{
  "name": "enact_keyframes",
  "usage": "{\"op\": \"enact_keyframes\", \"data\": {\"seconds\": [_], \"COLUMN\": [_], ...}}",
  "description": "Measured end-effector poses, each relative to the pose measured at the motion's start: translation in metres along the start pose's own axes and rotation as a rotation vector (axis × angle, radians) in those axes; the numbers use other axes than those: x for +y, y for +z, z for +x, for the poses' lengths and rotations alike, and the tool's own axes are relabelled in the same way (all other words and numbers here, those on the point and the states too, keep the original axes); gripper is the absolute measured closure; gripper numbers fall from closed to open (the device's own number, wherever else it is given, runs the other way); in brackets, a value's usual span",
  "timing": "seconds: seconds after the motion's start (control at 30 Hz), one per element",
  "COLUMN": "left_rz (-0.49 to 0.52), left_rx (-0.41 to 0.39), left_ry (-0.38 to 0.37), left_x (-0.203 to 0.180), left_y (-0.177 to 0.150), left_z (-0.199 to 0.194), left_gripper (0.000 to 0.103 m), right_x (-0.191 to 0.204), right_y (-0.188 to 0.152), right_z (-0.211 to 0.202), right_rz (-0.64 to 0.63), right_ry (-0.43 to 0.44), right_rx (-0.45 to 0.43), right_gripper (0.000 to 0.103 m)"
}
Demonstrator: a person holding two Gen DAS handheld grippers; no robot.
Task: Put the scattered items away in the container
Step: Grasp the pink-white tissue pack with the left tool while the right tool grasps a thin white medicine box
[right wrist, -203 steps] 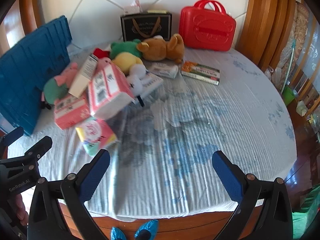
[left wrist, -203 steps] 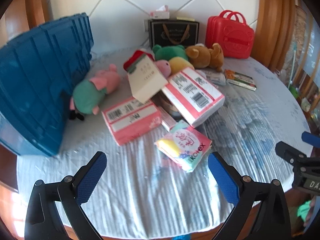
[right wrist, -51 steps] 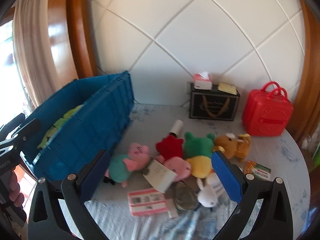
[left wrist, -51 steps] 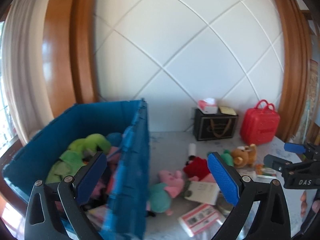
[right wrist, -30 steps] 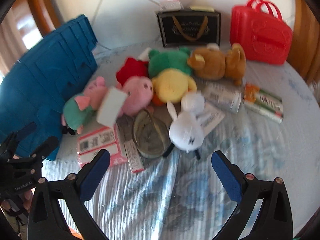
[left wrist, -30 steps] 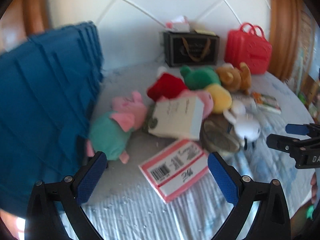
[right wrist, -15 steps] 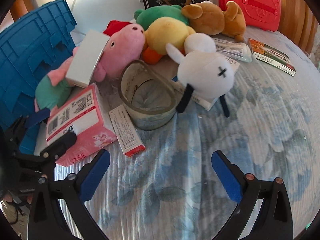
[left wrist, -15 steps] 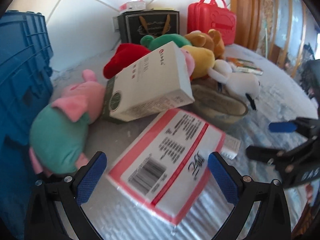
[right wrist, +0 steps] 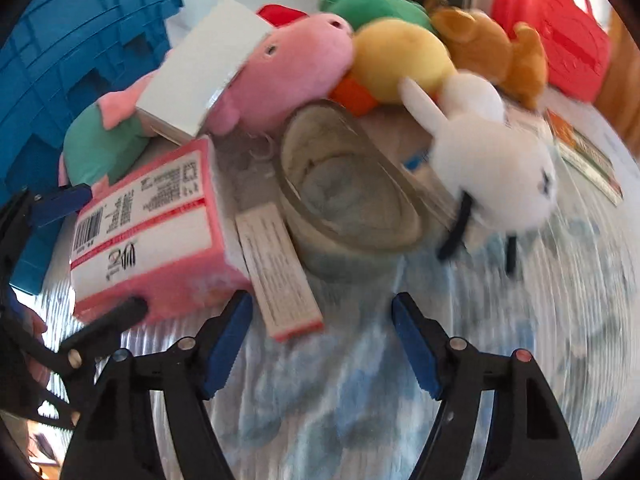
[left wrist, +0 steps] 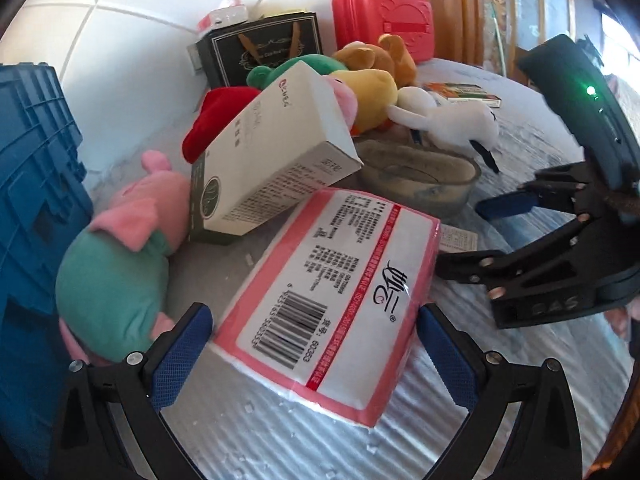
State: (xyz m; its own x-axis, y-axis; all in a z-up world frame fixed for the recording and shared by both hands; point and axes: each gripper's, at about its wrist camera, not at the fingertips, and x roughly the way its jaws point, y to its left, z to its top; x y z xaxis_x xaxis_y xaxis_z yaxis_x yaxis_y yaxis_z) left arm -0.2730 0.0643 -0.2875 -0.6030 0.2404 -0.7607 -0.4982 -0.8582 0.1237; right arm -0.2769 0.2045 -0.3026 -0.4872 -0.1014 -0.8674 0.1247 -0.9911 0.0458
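Note:
My left gripper (left wrist: 314, 354) is open, its blue pads on either side of the near end of a pink tissue pack (left wrist: 332, 296) lying on the table; I cannot tell if the pads touch it. The pack also shows in the right wrist view (right wrist: 152, 224). My right gripper (right wrist: 322, 342) is open, low over the cloth, just before a narrow pink-edged box (right wrist: 276, 268) and a grey slipper (right wrist: 344, 196). A white carton (left wrist: 272, 152) leans on the plush pile. The blue crate (left wrist: 28, 200) stands at the left.
A green-bodied pig plush (left wrist: 116, 264), pink pig (right wrist: 288, 68), yellow duck (right wrist: 400, 60), brown bear (right wrist: 488, 52) and white rabbit (right wrist: 492, 156) are piled together. A black gift bag (left wrist: 264, 48) and red case (left wrist: 384, 16) stand at the back. A flat box (left wrist: 460, 92) lies to the right.
Both grippers have dropped lower and closer to the pile. My left gripper has moved around the pink tissue pack. My right gripper's jaws have narrowed and it has neared the narrow box.

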Motion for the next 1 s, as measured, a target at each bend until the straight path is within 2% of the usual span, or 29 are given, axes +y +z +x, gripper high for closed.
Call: {"op": "enact_keyframes", "data": {"seconds": [0.07,0.13,0.2,0.23,0.3,0.43,0.6,0.7,0.8,0.87,0.9,0.93,1.0], "left_rz": [-0.034,-0.061,-0.109,-0.135,-0.174,-0.205,-0.175,-0.195,-0.306,-0.385,-0.416,-0.438,-0.468], "left_rx": [-0.001,0.002,0.020,0.033,0.056,0.098,0.117,0.166,0.150,0.157,0.163,0.168,0.167], "left_ry": [0.005,0.025,0.044,0.047,0.045,0.002,0.049,0.053,0.122,0.201,0.230,0.243,0.260], "left_x": [0.000,-0.002,-0.005,-0.007,-0.013,-0.034,-0.039,-0.038,-0.027,-0.013,-0.007,-0.003,0.003], "left_y": [0.002,0.003,0.003,0.002,-0.001,-0.009,-0.004,-0.002,-0.005,-0.012,-0.017,-0.020,-0.026], "left_z": [0.003,0.004,0.001,-0.001,-0.007,-0.021,-0.023,-0.003,-0.007,-0.013,-0.016,-0.018,-0.023], "left_gripper": [0.000,0.002,0.004,0.005,0.005,0.005,0.001,0.000,0.005,0.005,0.005,0.005,0.005], "right_x": [0.003,0.000,-0.008,-0.013,-0.023,-0.036,-0.039,-0.037,-0.035,-0.031,-0.033,-0.030,-0.033], "right_y": [0.003,0.002,-0.004,-0.009,-0.019,-0.035,-0.030,-0.029,-0.027,-0.022,-0.018,-0.015,-0.003], "right_z": [0.003,-0.001,-0.007,-0.011,-0.019,-0.032,-0.040,-0.042,-0.042,-0.040,-0.036,-0.033,-0.024], "right_rz": [-0.024,-0.019,0.008,0.028,0.058,0.083,0.030,0.008,-0.025,-0.055,-0.066,-0.077,-0.096], "right_ry": [-0.037,-0.037,-0.035,-0.027,-0.029,0.009,0.028,0.034,0.041,0.056,0.060,0.064,0.073], "right_rx": [-0.001,0.003,0.010,0.017,0.043,0.083,0.063,0.058,0.044,0.027,0.024,0.021,0.014], "right_gripper": [0.039,0.061,0.068,0.078,0.082,0.082,0.081,0.074,0.065,0.060,0.054,0.049,0.048]}}
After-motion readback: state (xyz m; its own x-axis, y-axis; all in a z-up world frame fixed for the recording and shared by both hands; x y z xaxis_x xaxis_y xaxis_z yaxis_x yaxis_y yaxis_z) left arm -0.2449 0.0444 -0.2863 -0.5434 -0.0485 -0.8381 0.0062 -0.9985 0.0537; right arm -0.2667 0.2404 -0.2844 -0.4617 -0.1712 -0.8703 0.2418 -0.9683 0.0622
